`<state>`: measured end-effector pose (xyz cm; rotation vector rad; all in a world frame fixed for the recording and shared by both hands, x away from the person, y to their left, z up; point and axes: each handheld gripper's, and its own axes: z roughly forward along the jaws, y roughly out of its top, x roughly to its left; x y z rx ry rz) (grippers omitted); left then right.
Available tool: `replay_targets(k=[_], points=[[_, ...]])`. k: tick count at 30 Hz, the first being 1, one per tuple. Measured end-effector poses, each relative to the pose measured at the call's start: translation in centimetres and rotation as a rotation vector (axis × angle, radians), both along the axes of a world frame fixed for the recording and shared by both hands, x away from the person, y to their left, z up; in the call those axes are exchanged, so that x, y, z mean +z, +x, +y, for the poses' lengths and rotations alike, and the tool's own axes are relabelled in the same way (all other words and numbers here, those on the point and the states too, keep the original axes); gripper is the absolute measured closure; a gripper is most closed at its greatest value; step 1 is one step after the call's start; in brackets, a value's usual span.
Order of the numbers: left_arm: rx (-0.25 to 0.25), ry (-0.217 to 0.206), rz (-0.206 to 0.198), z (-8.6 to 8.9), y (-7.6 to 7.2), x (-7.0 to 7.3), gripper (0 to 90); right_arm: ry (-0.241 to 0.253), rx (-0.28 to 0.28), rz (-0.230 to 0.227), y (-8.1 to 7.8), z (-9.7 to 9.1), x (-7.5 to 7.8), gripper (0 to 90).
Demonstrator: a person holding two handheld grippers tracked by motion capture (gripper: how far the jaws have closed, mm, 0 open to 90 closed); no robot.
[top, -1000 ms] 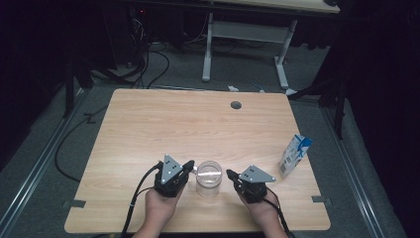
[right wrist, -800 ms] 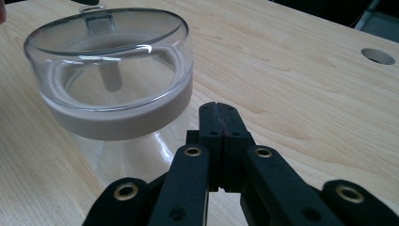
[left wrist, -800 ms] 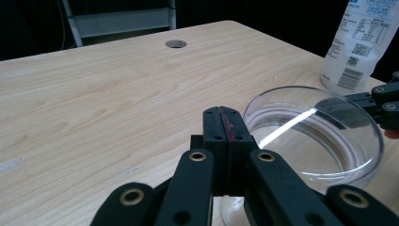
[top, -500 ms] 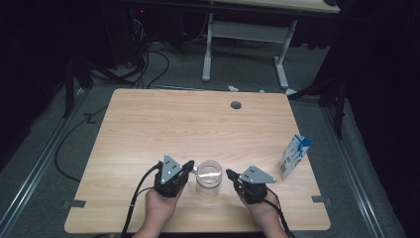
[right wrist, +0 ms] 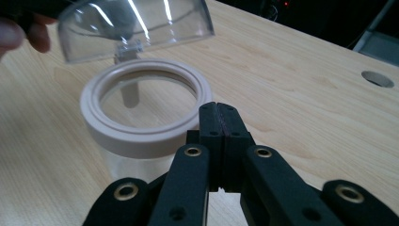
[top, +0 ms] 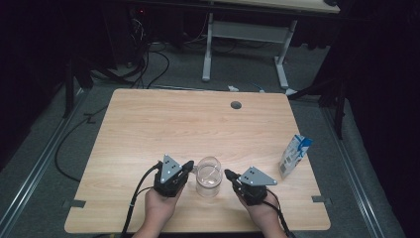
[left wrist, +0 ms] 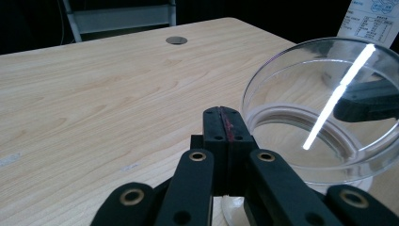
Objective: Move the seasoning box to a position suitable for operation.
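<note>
A clear jar [top: 208, 182] with a white rim [right wrist: 141, 113] stands near the front edge of the table [top: 198, 124], between my two grippers. Its clear domed lid [right wrist: 136, 23] is tipped up on a hinge at the side facing the left gripper, and it looms large in the left gripper view [left wrist: 324, 103]. My left gripper [top: 187, 166] sits just left of the jar, jaws shut with nothing between them [left wrist: 225, 117]. My right gripper [top: 229, 173] lies just right of the jar, also shut and empty, its tip close to the white rim [right wrist: 220, 113].
A blue and white carton [top: 295, 155] stands upright at the table's right edge, and its label shows in the left gripper view [left wrist: 371, 19]. A round cable hole [top: 236, 104] is at the back middle. Dark floor, cables and another table's legs lie beyond.
</note>
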<state>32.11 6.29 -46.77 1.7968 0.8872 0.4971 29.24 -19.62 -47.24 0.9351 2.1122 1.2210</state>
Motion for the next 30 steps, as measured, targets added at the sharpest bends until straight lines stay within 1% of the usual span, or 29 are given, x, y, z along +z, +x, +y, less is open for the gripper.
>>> replay_targets(k=[2, 4, 5, 9, 13, 14, 15, 16, 18, 19, 22, 23, 24, 25, 27, 28, 30], points=[[0.0, 0.0, 0.0, 0.0, 0.0, 0.0, 90.0, 0.002, 0.007, -0.009, -0.2, 0.1, 0.2, 89.8], [0.0, -0.003, 0.001, 0.0, 0.0, 0.0, 90.0, 0.008, 0.01, -0.009, -0.3, 0.2, 0.4, 89.7], [-0.002, -0.002, 0.0, 0.0, 0.0, 0.0, 90.0, 0.019, 0.026, -0.015, -0.6, 0.4, 0.7, 89.8], [-0.005, -0.005, -0.001, 0.1, 0.0, 0.1, 90.0, 0.012, 0.039, -0.03, -0.9, 0.8, 0.9, 89.7], [-0.001, -0.004, -0.001, 0.3, -0.2, 0.2, 90.0, 0.011, 0.048, -0.031, -1.1, 1.1, 1.0, 89.8], [0.001, -0.017, -0.005, 0.6, -0.5, 0.3, 90.0, 0.011, 0.048, -0.031, -1.1, 1.1, 1.0, 89.8], [0.001, -0.017, -0.005, 0.6, -0.5, 0.3, 90.0, 0.011, 0.048, -0.031, -1.1, 1.1, 1.0, 89.8], [0.004, -0.026, -0.012, 1.1, -0.9, 0.3, 90.0, 0.012, 0.049, -0.028, -1.1, 1.1, 1.0, 89.8], [0.002, -0.033, -0.01, 1.3, -1.1, 0.2, 90.0, 0.013, 0.05, -0.028, -1.1, 1.1, 1.0, 89.8], [-0.005, -0.052, -0.004, 1.7, -1.5, 0.0, 90.0, 0.013, 0.049, -0.028, -1.2, 1.1, 1.0, 89.8], [-0.015, -0.067, 0.004, 2.1, -2.1, -0.5, 90.0, 0.013, 0.051, -0.028, -1.3, 1.3, 1.0, 89.8], [-0.015, -0.067, 0.004, 2.1, -2.1, -0.5, 90.0, 0.013, 0.051, -0.028, -1.3, 1.3, 1.0, 89.8], [-0.026, -0.053, 0.01, 2.0, -2.4, -0.9, 90.0, 0.01, 0.049, -0.028, -1.4, 1.4, 1.0, 89.8], [-0.031, -0.049, 0.012, 2.0, -2.6, -1.1, 90.0, 0.008, 0.051, -0.029, -1.4, 1.4, 1.0, 89.8], [-0.039, -0.05, 0.018, 1.9, -2.8, -1.3, 90.0, 0.01, 0.049, -0.03, -1.5, 1.5, 1.0, 89.8], [-0.049, -0.056, 0.028, 1.8, -3.1, -1.7, 90.0, 0.007, 0.047, -0.03, -1.5, 1.5, 1.0, 89.8], [-0.062, -0.063, 0.034, 1.6, -3.4, -1.9, 90.0, 0.011, 0.049, -0.033, -1.5, 1.5, 1.1, 89.8]])
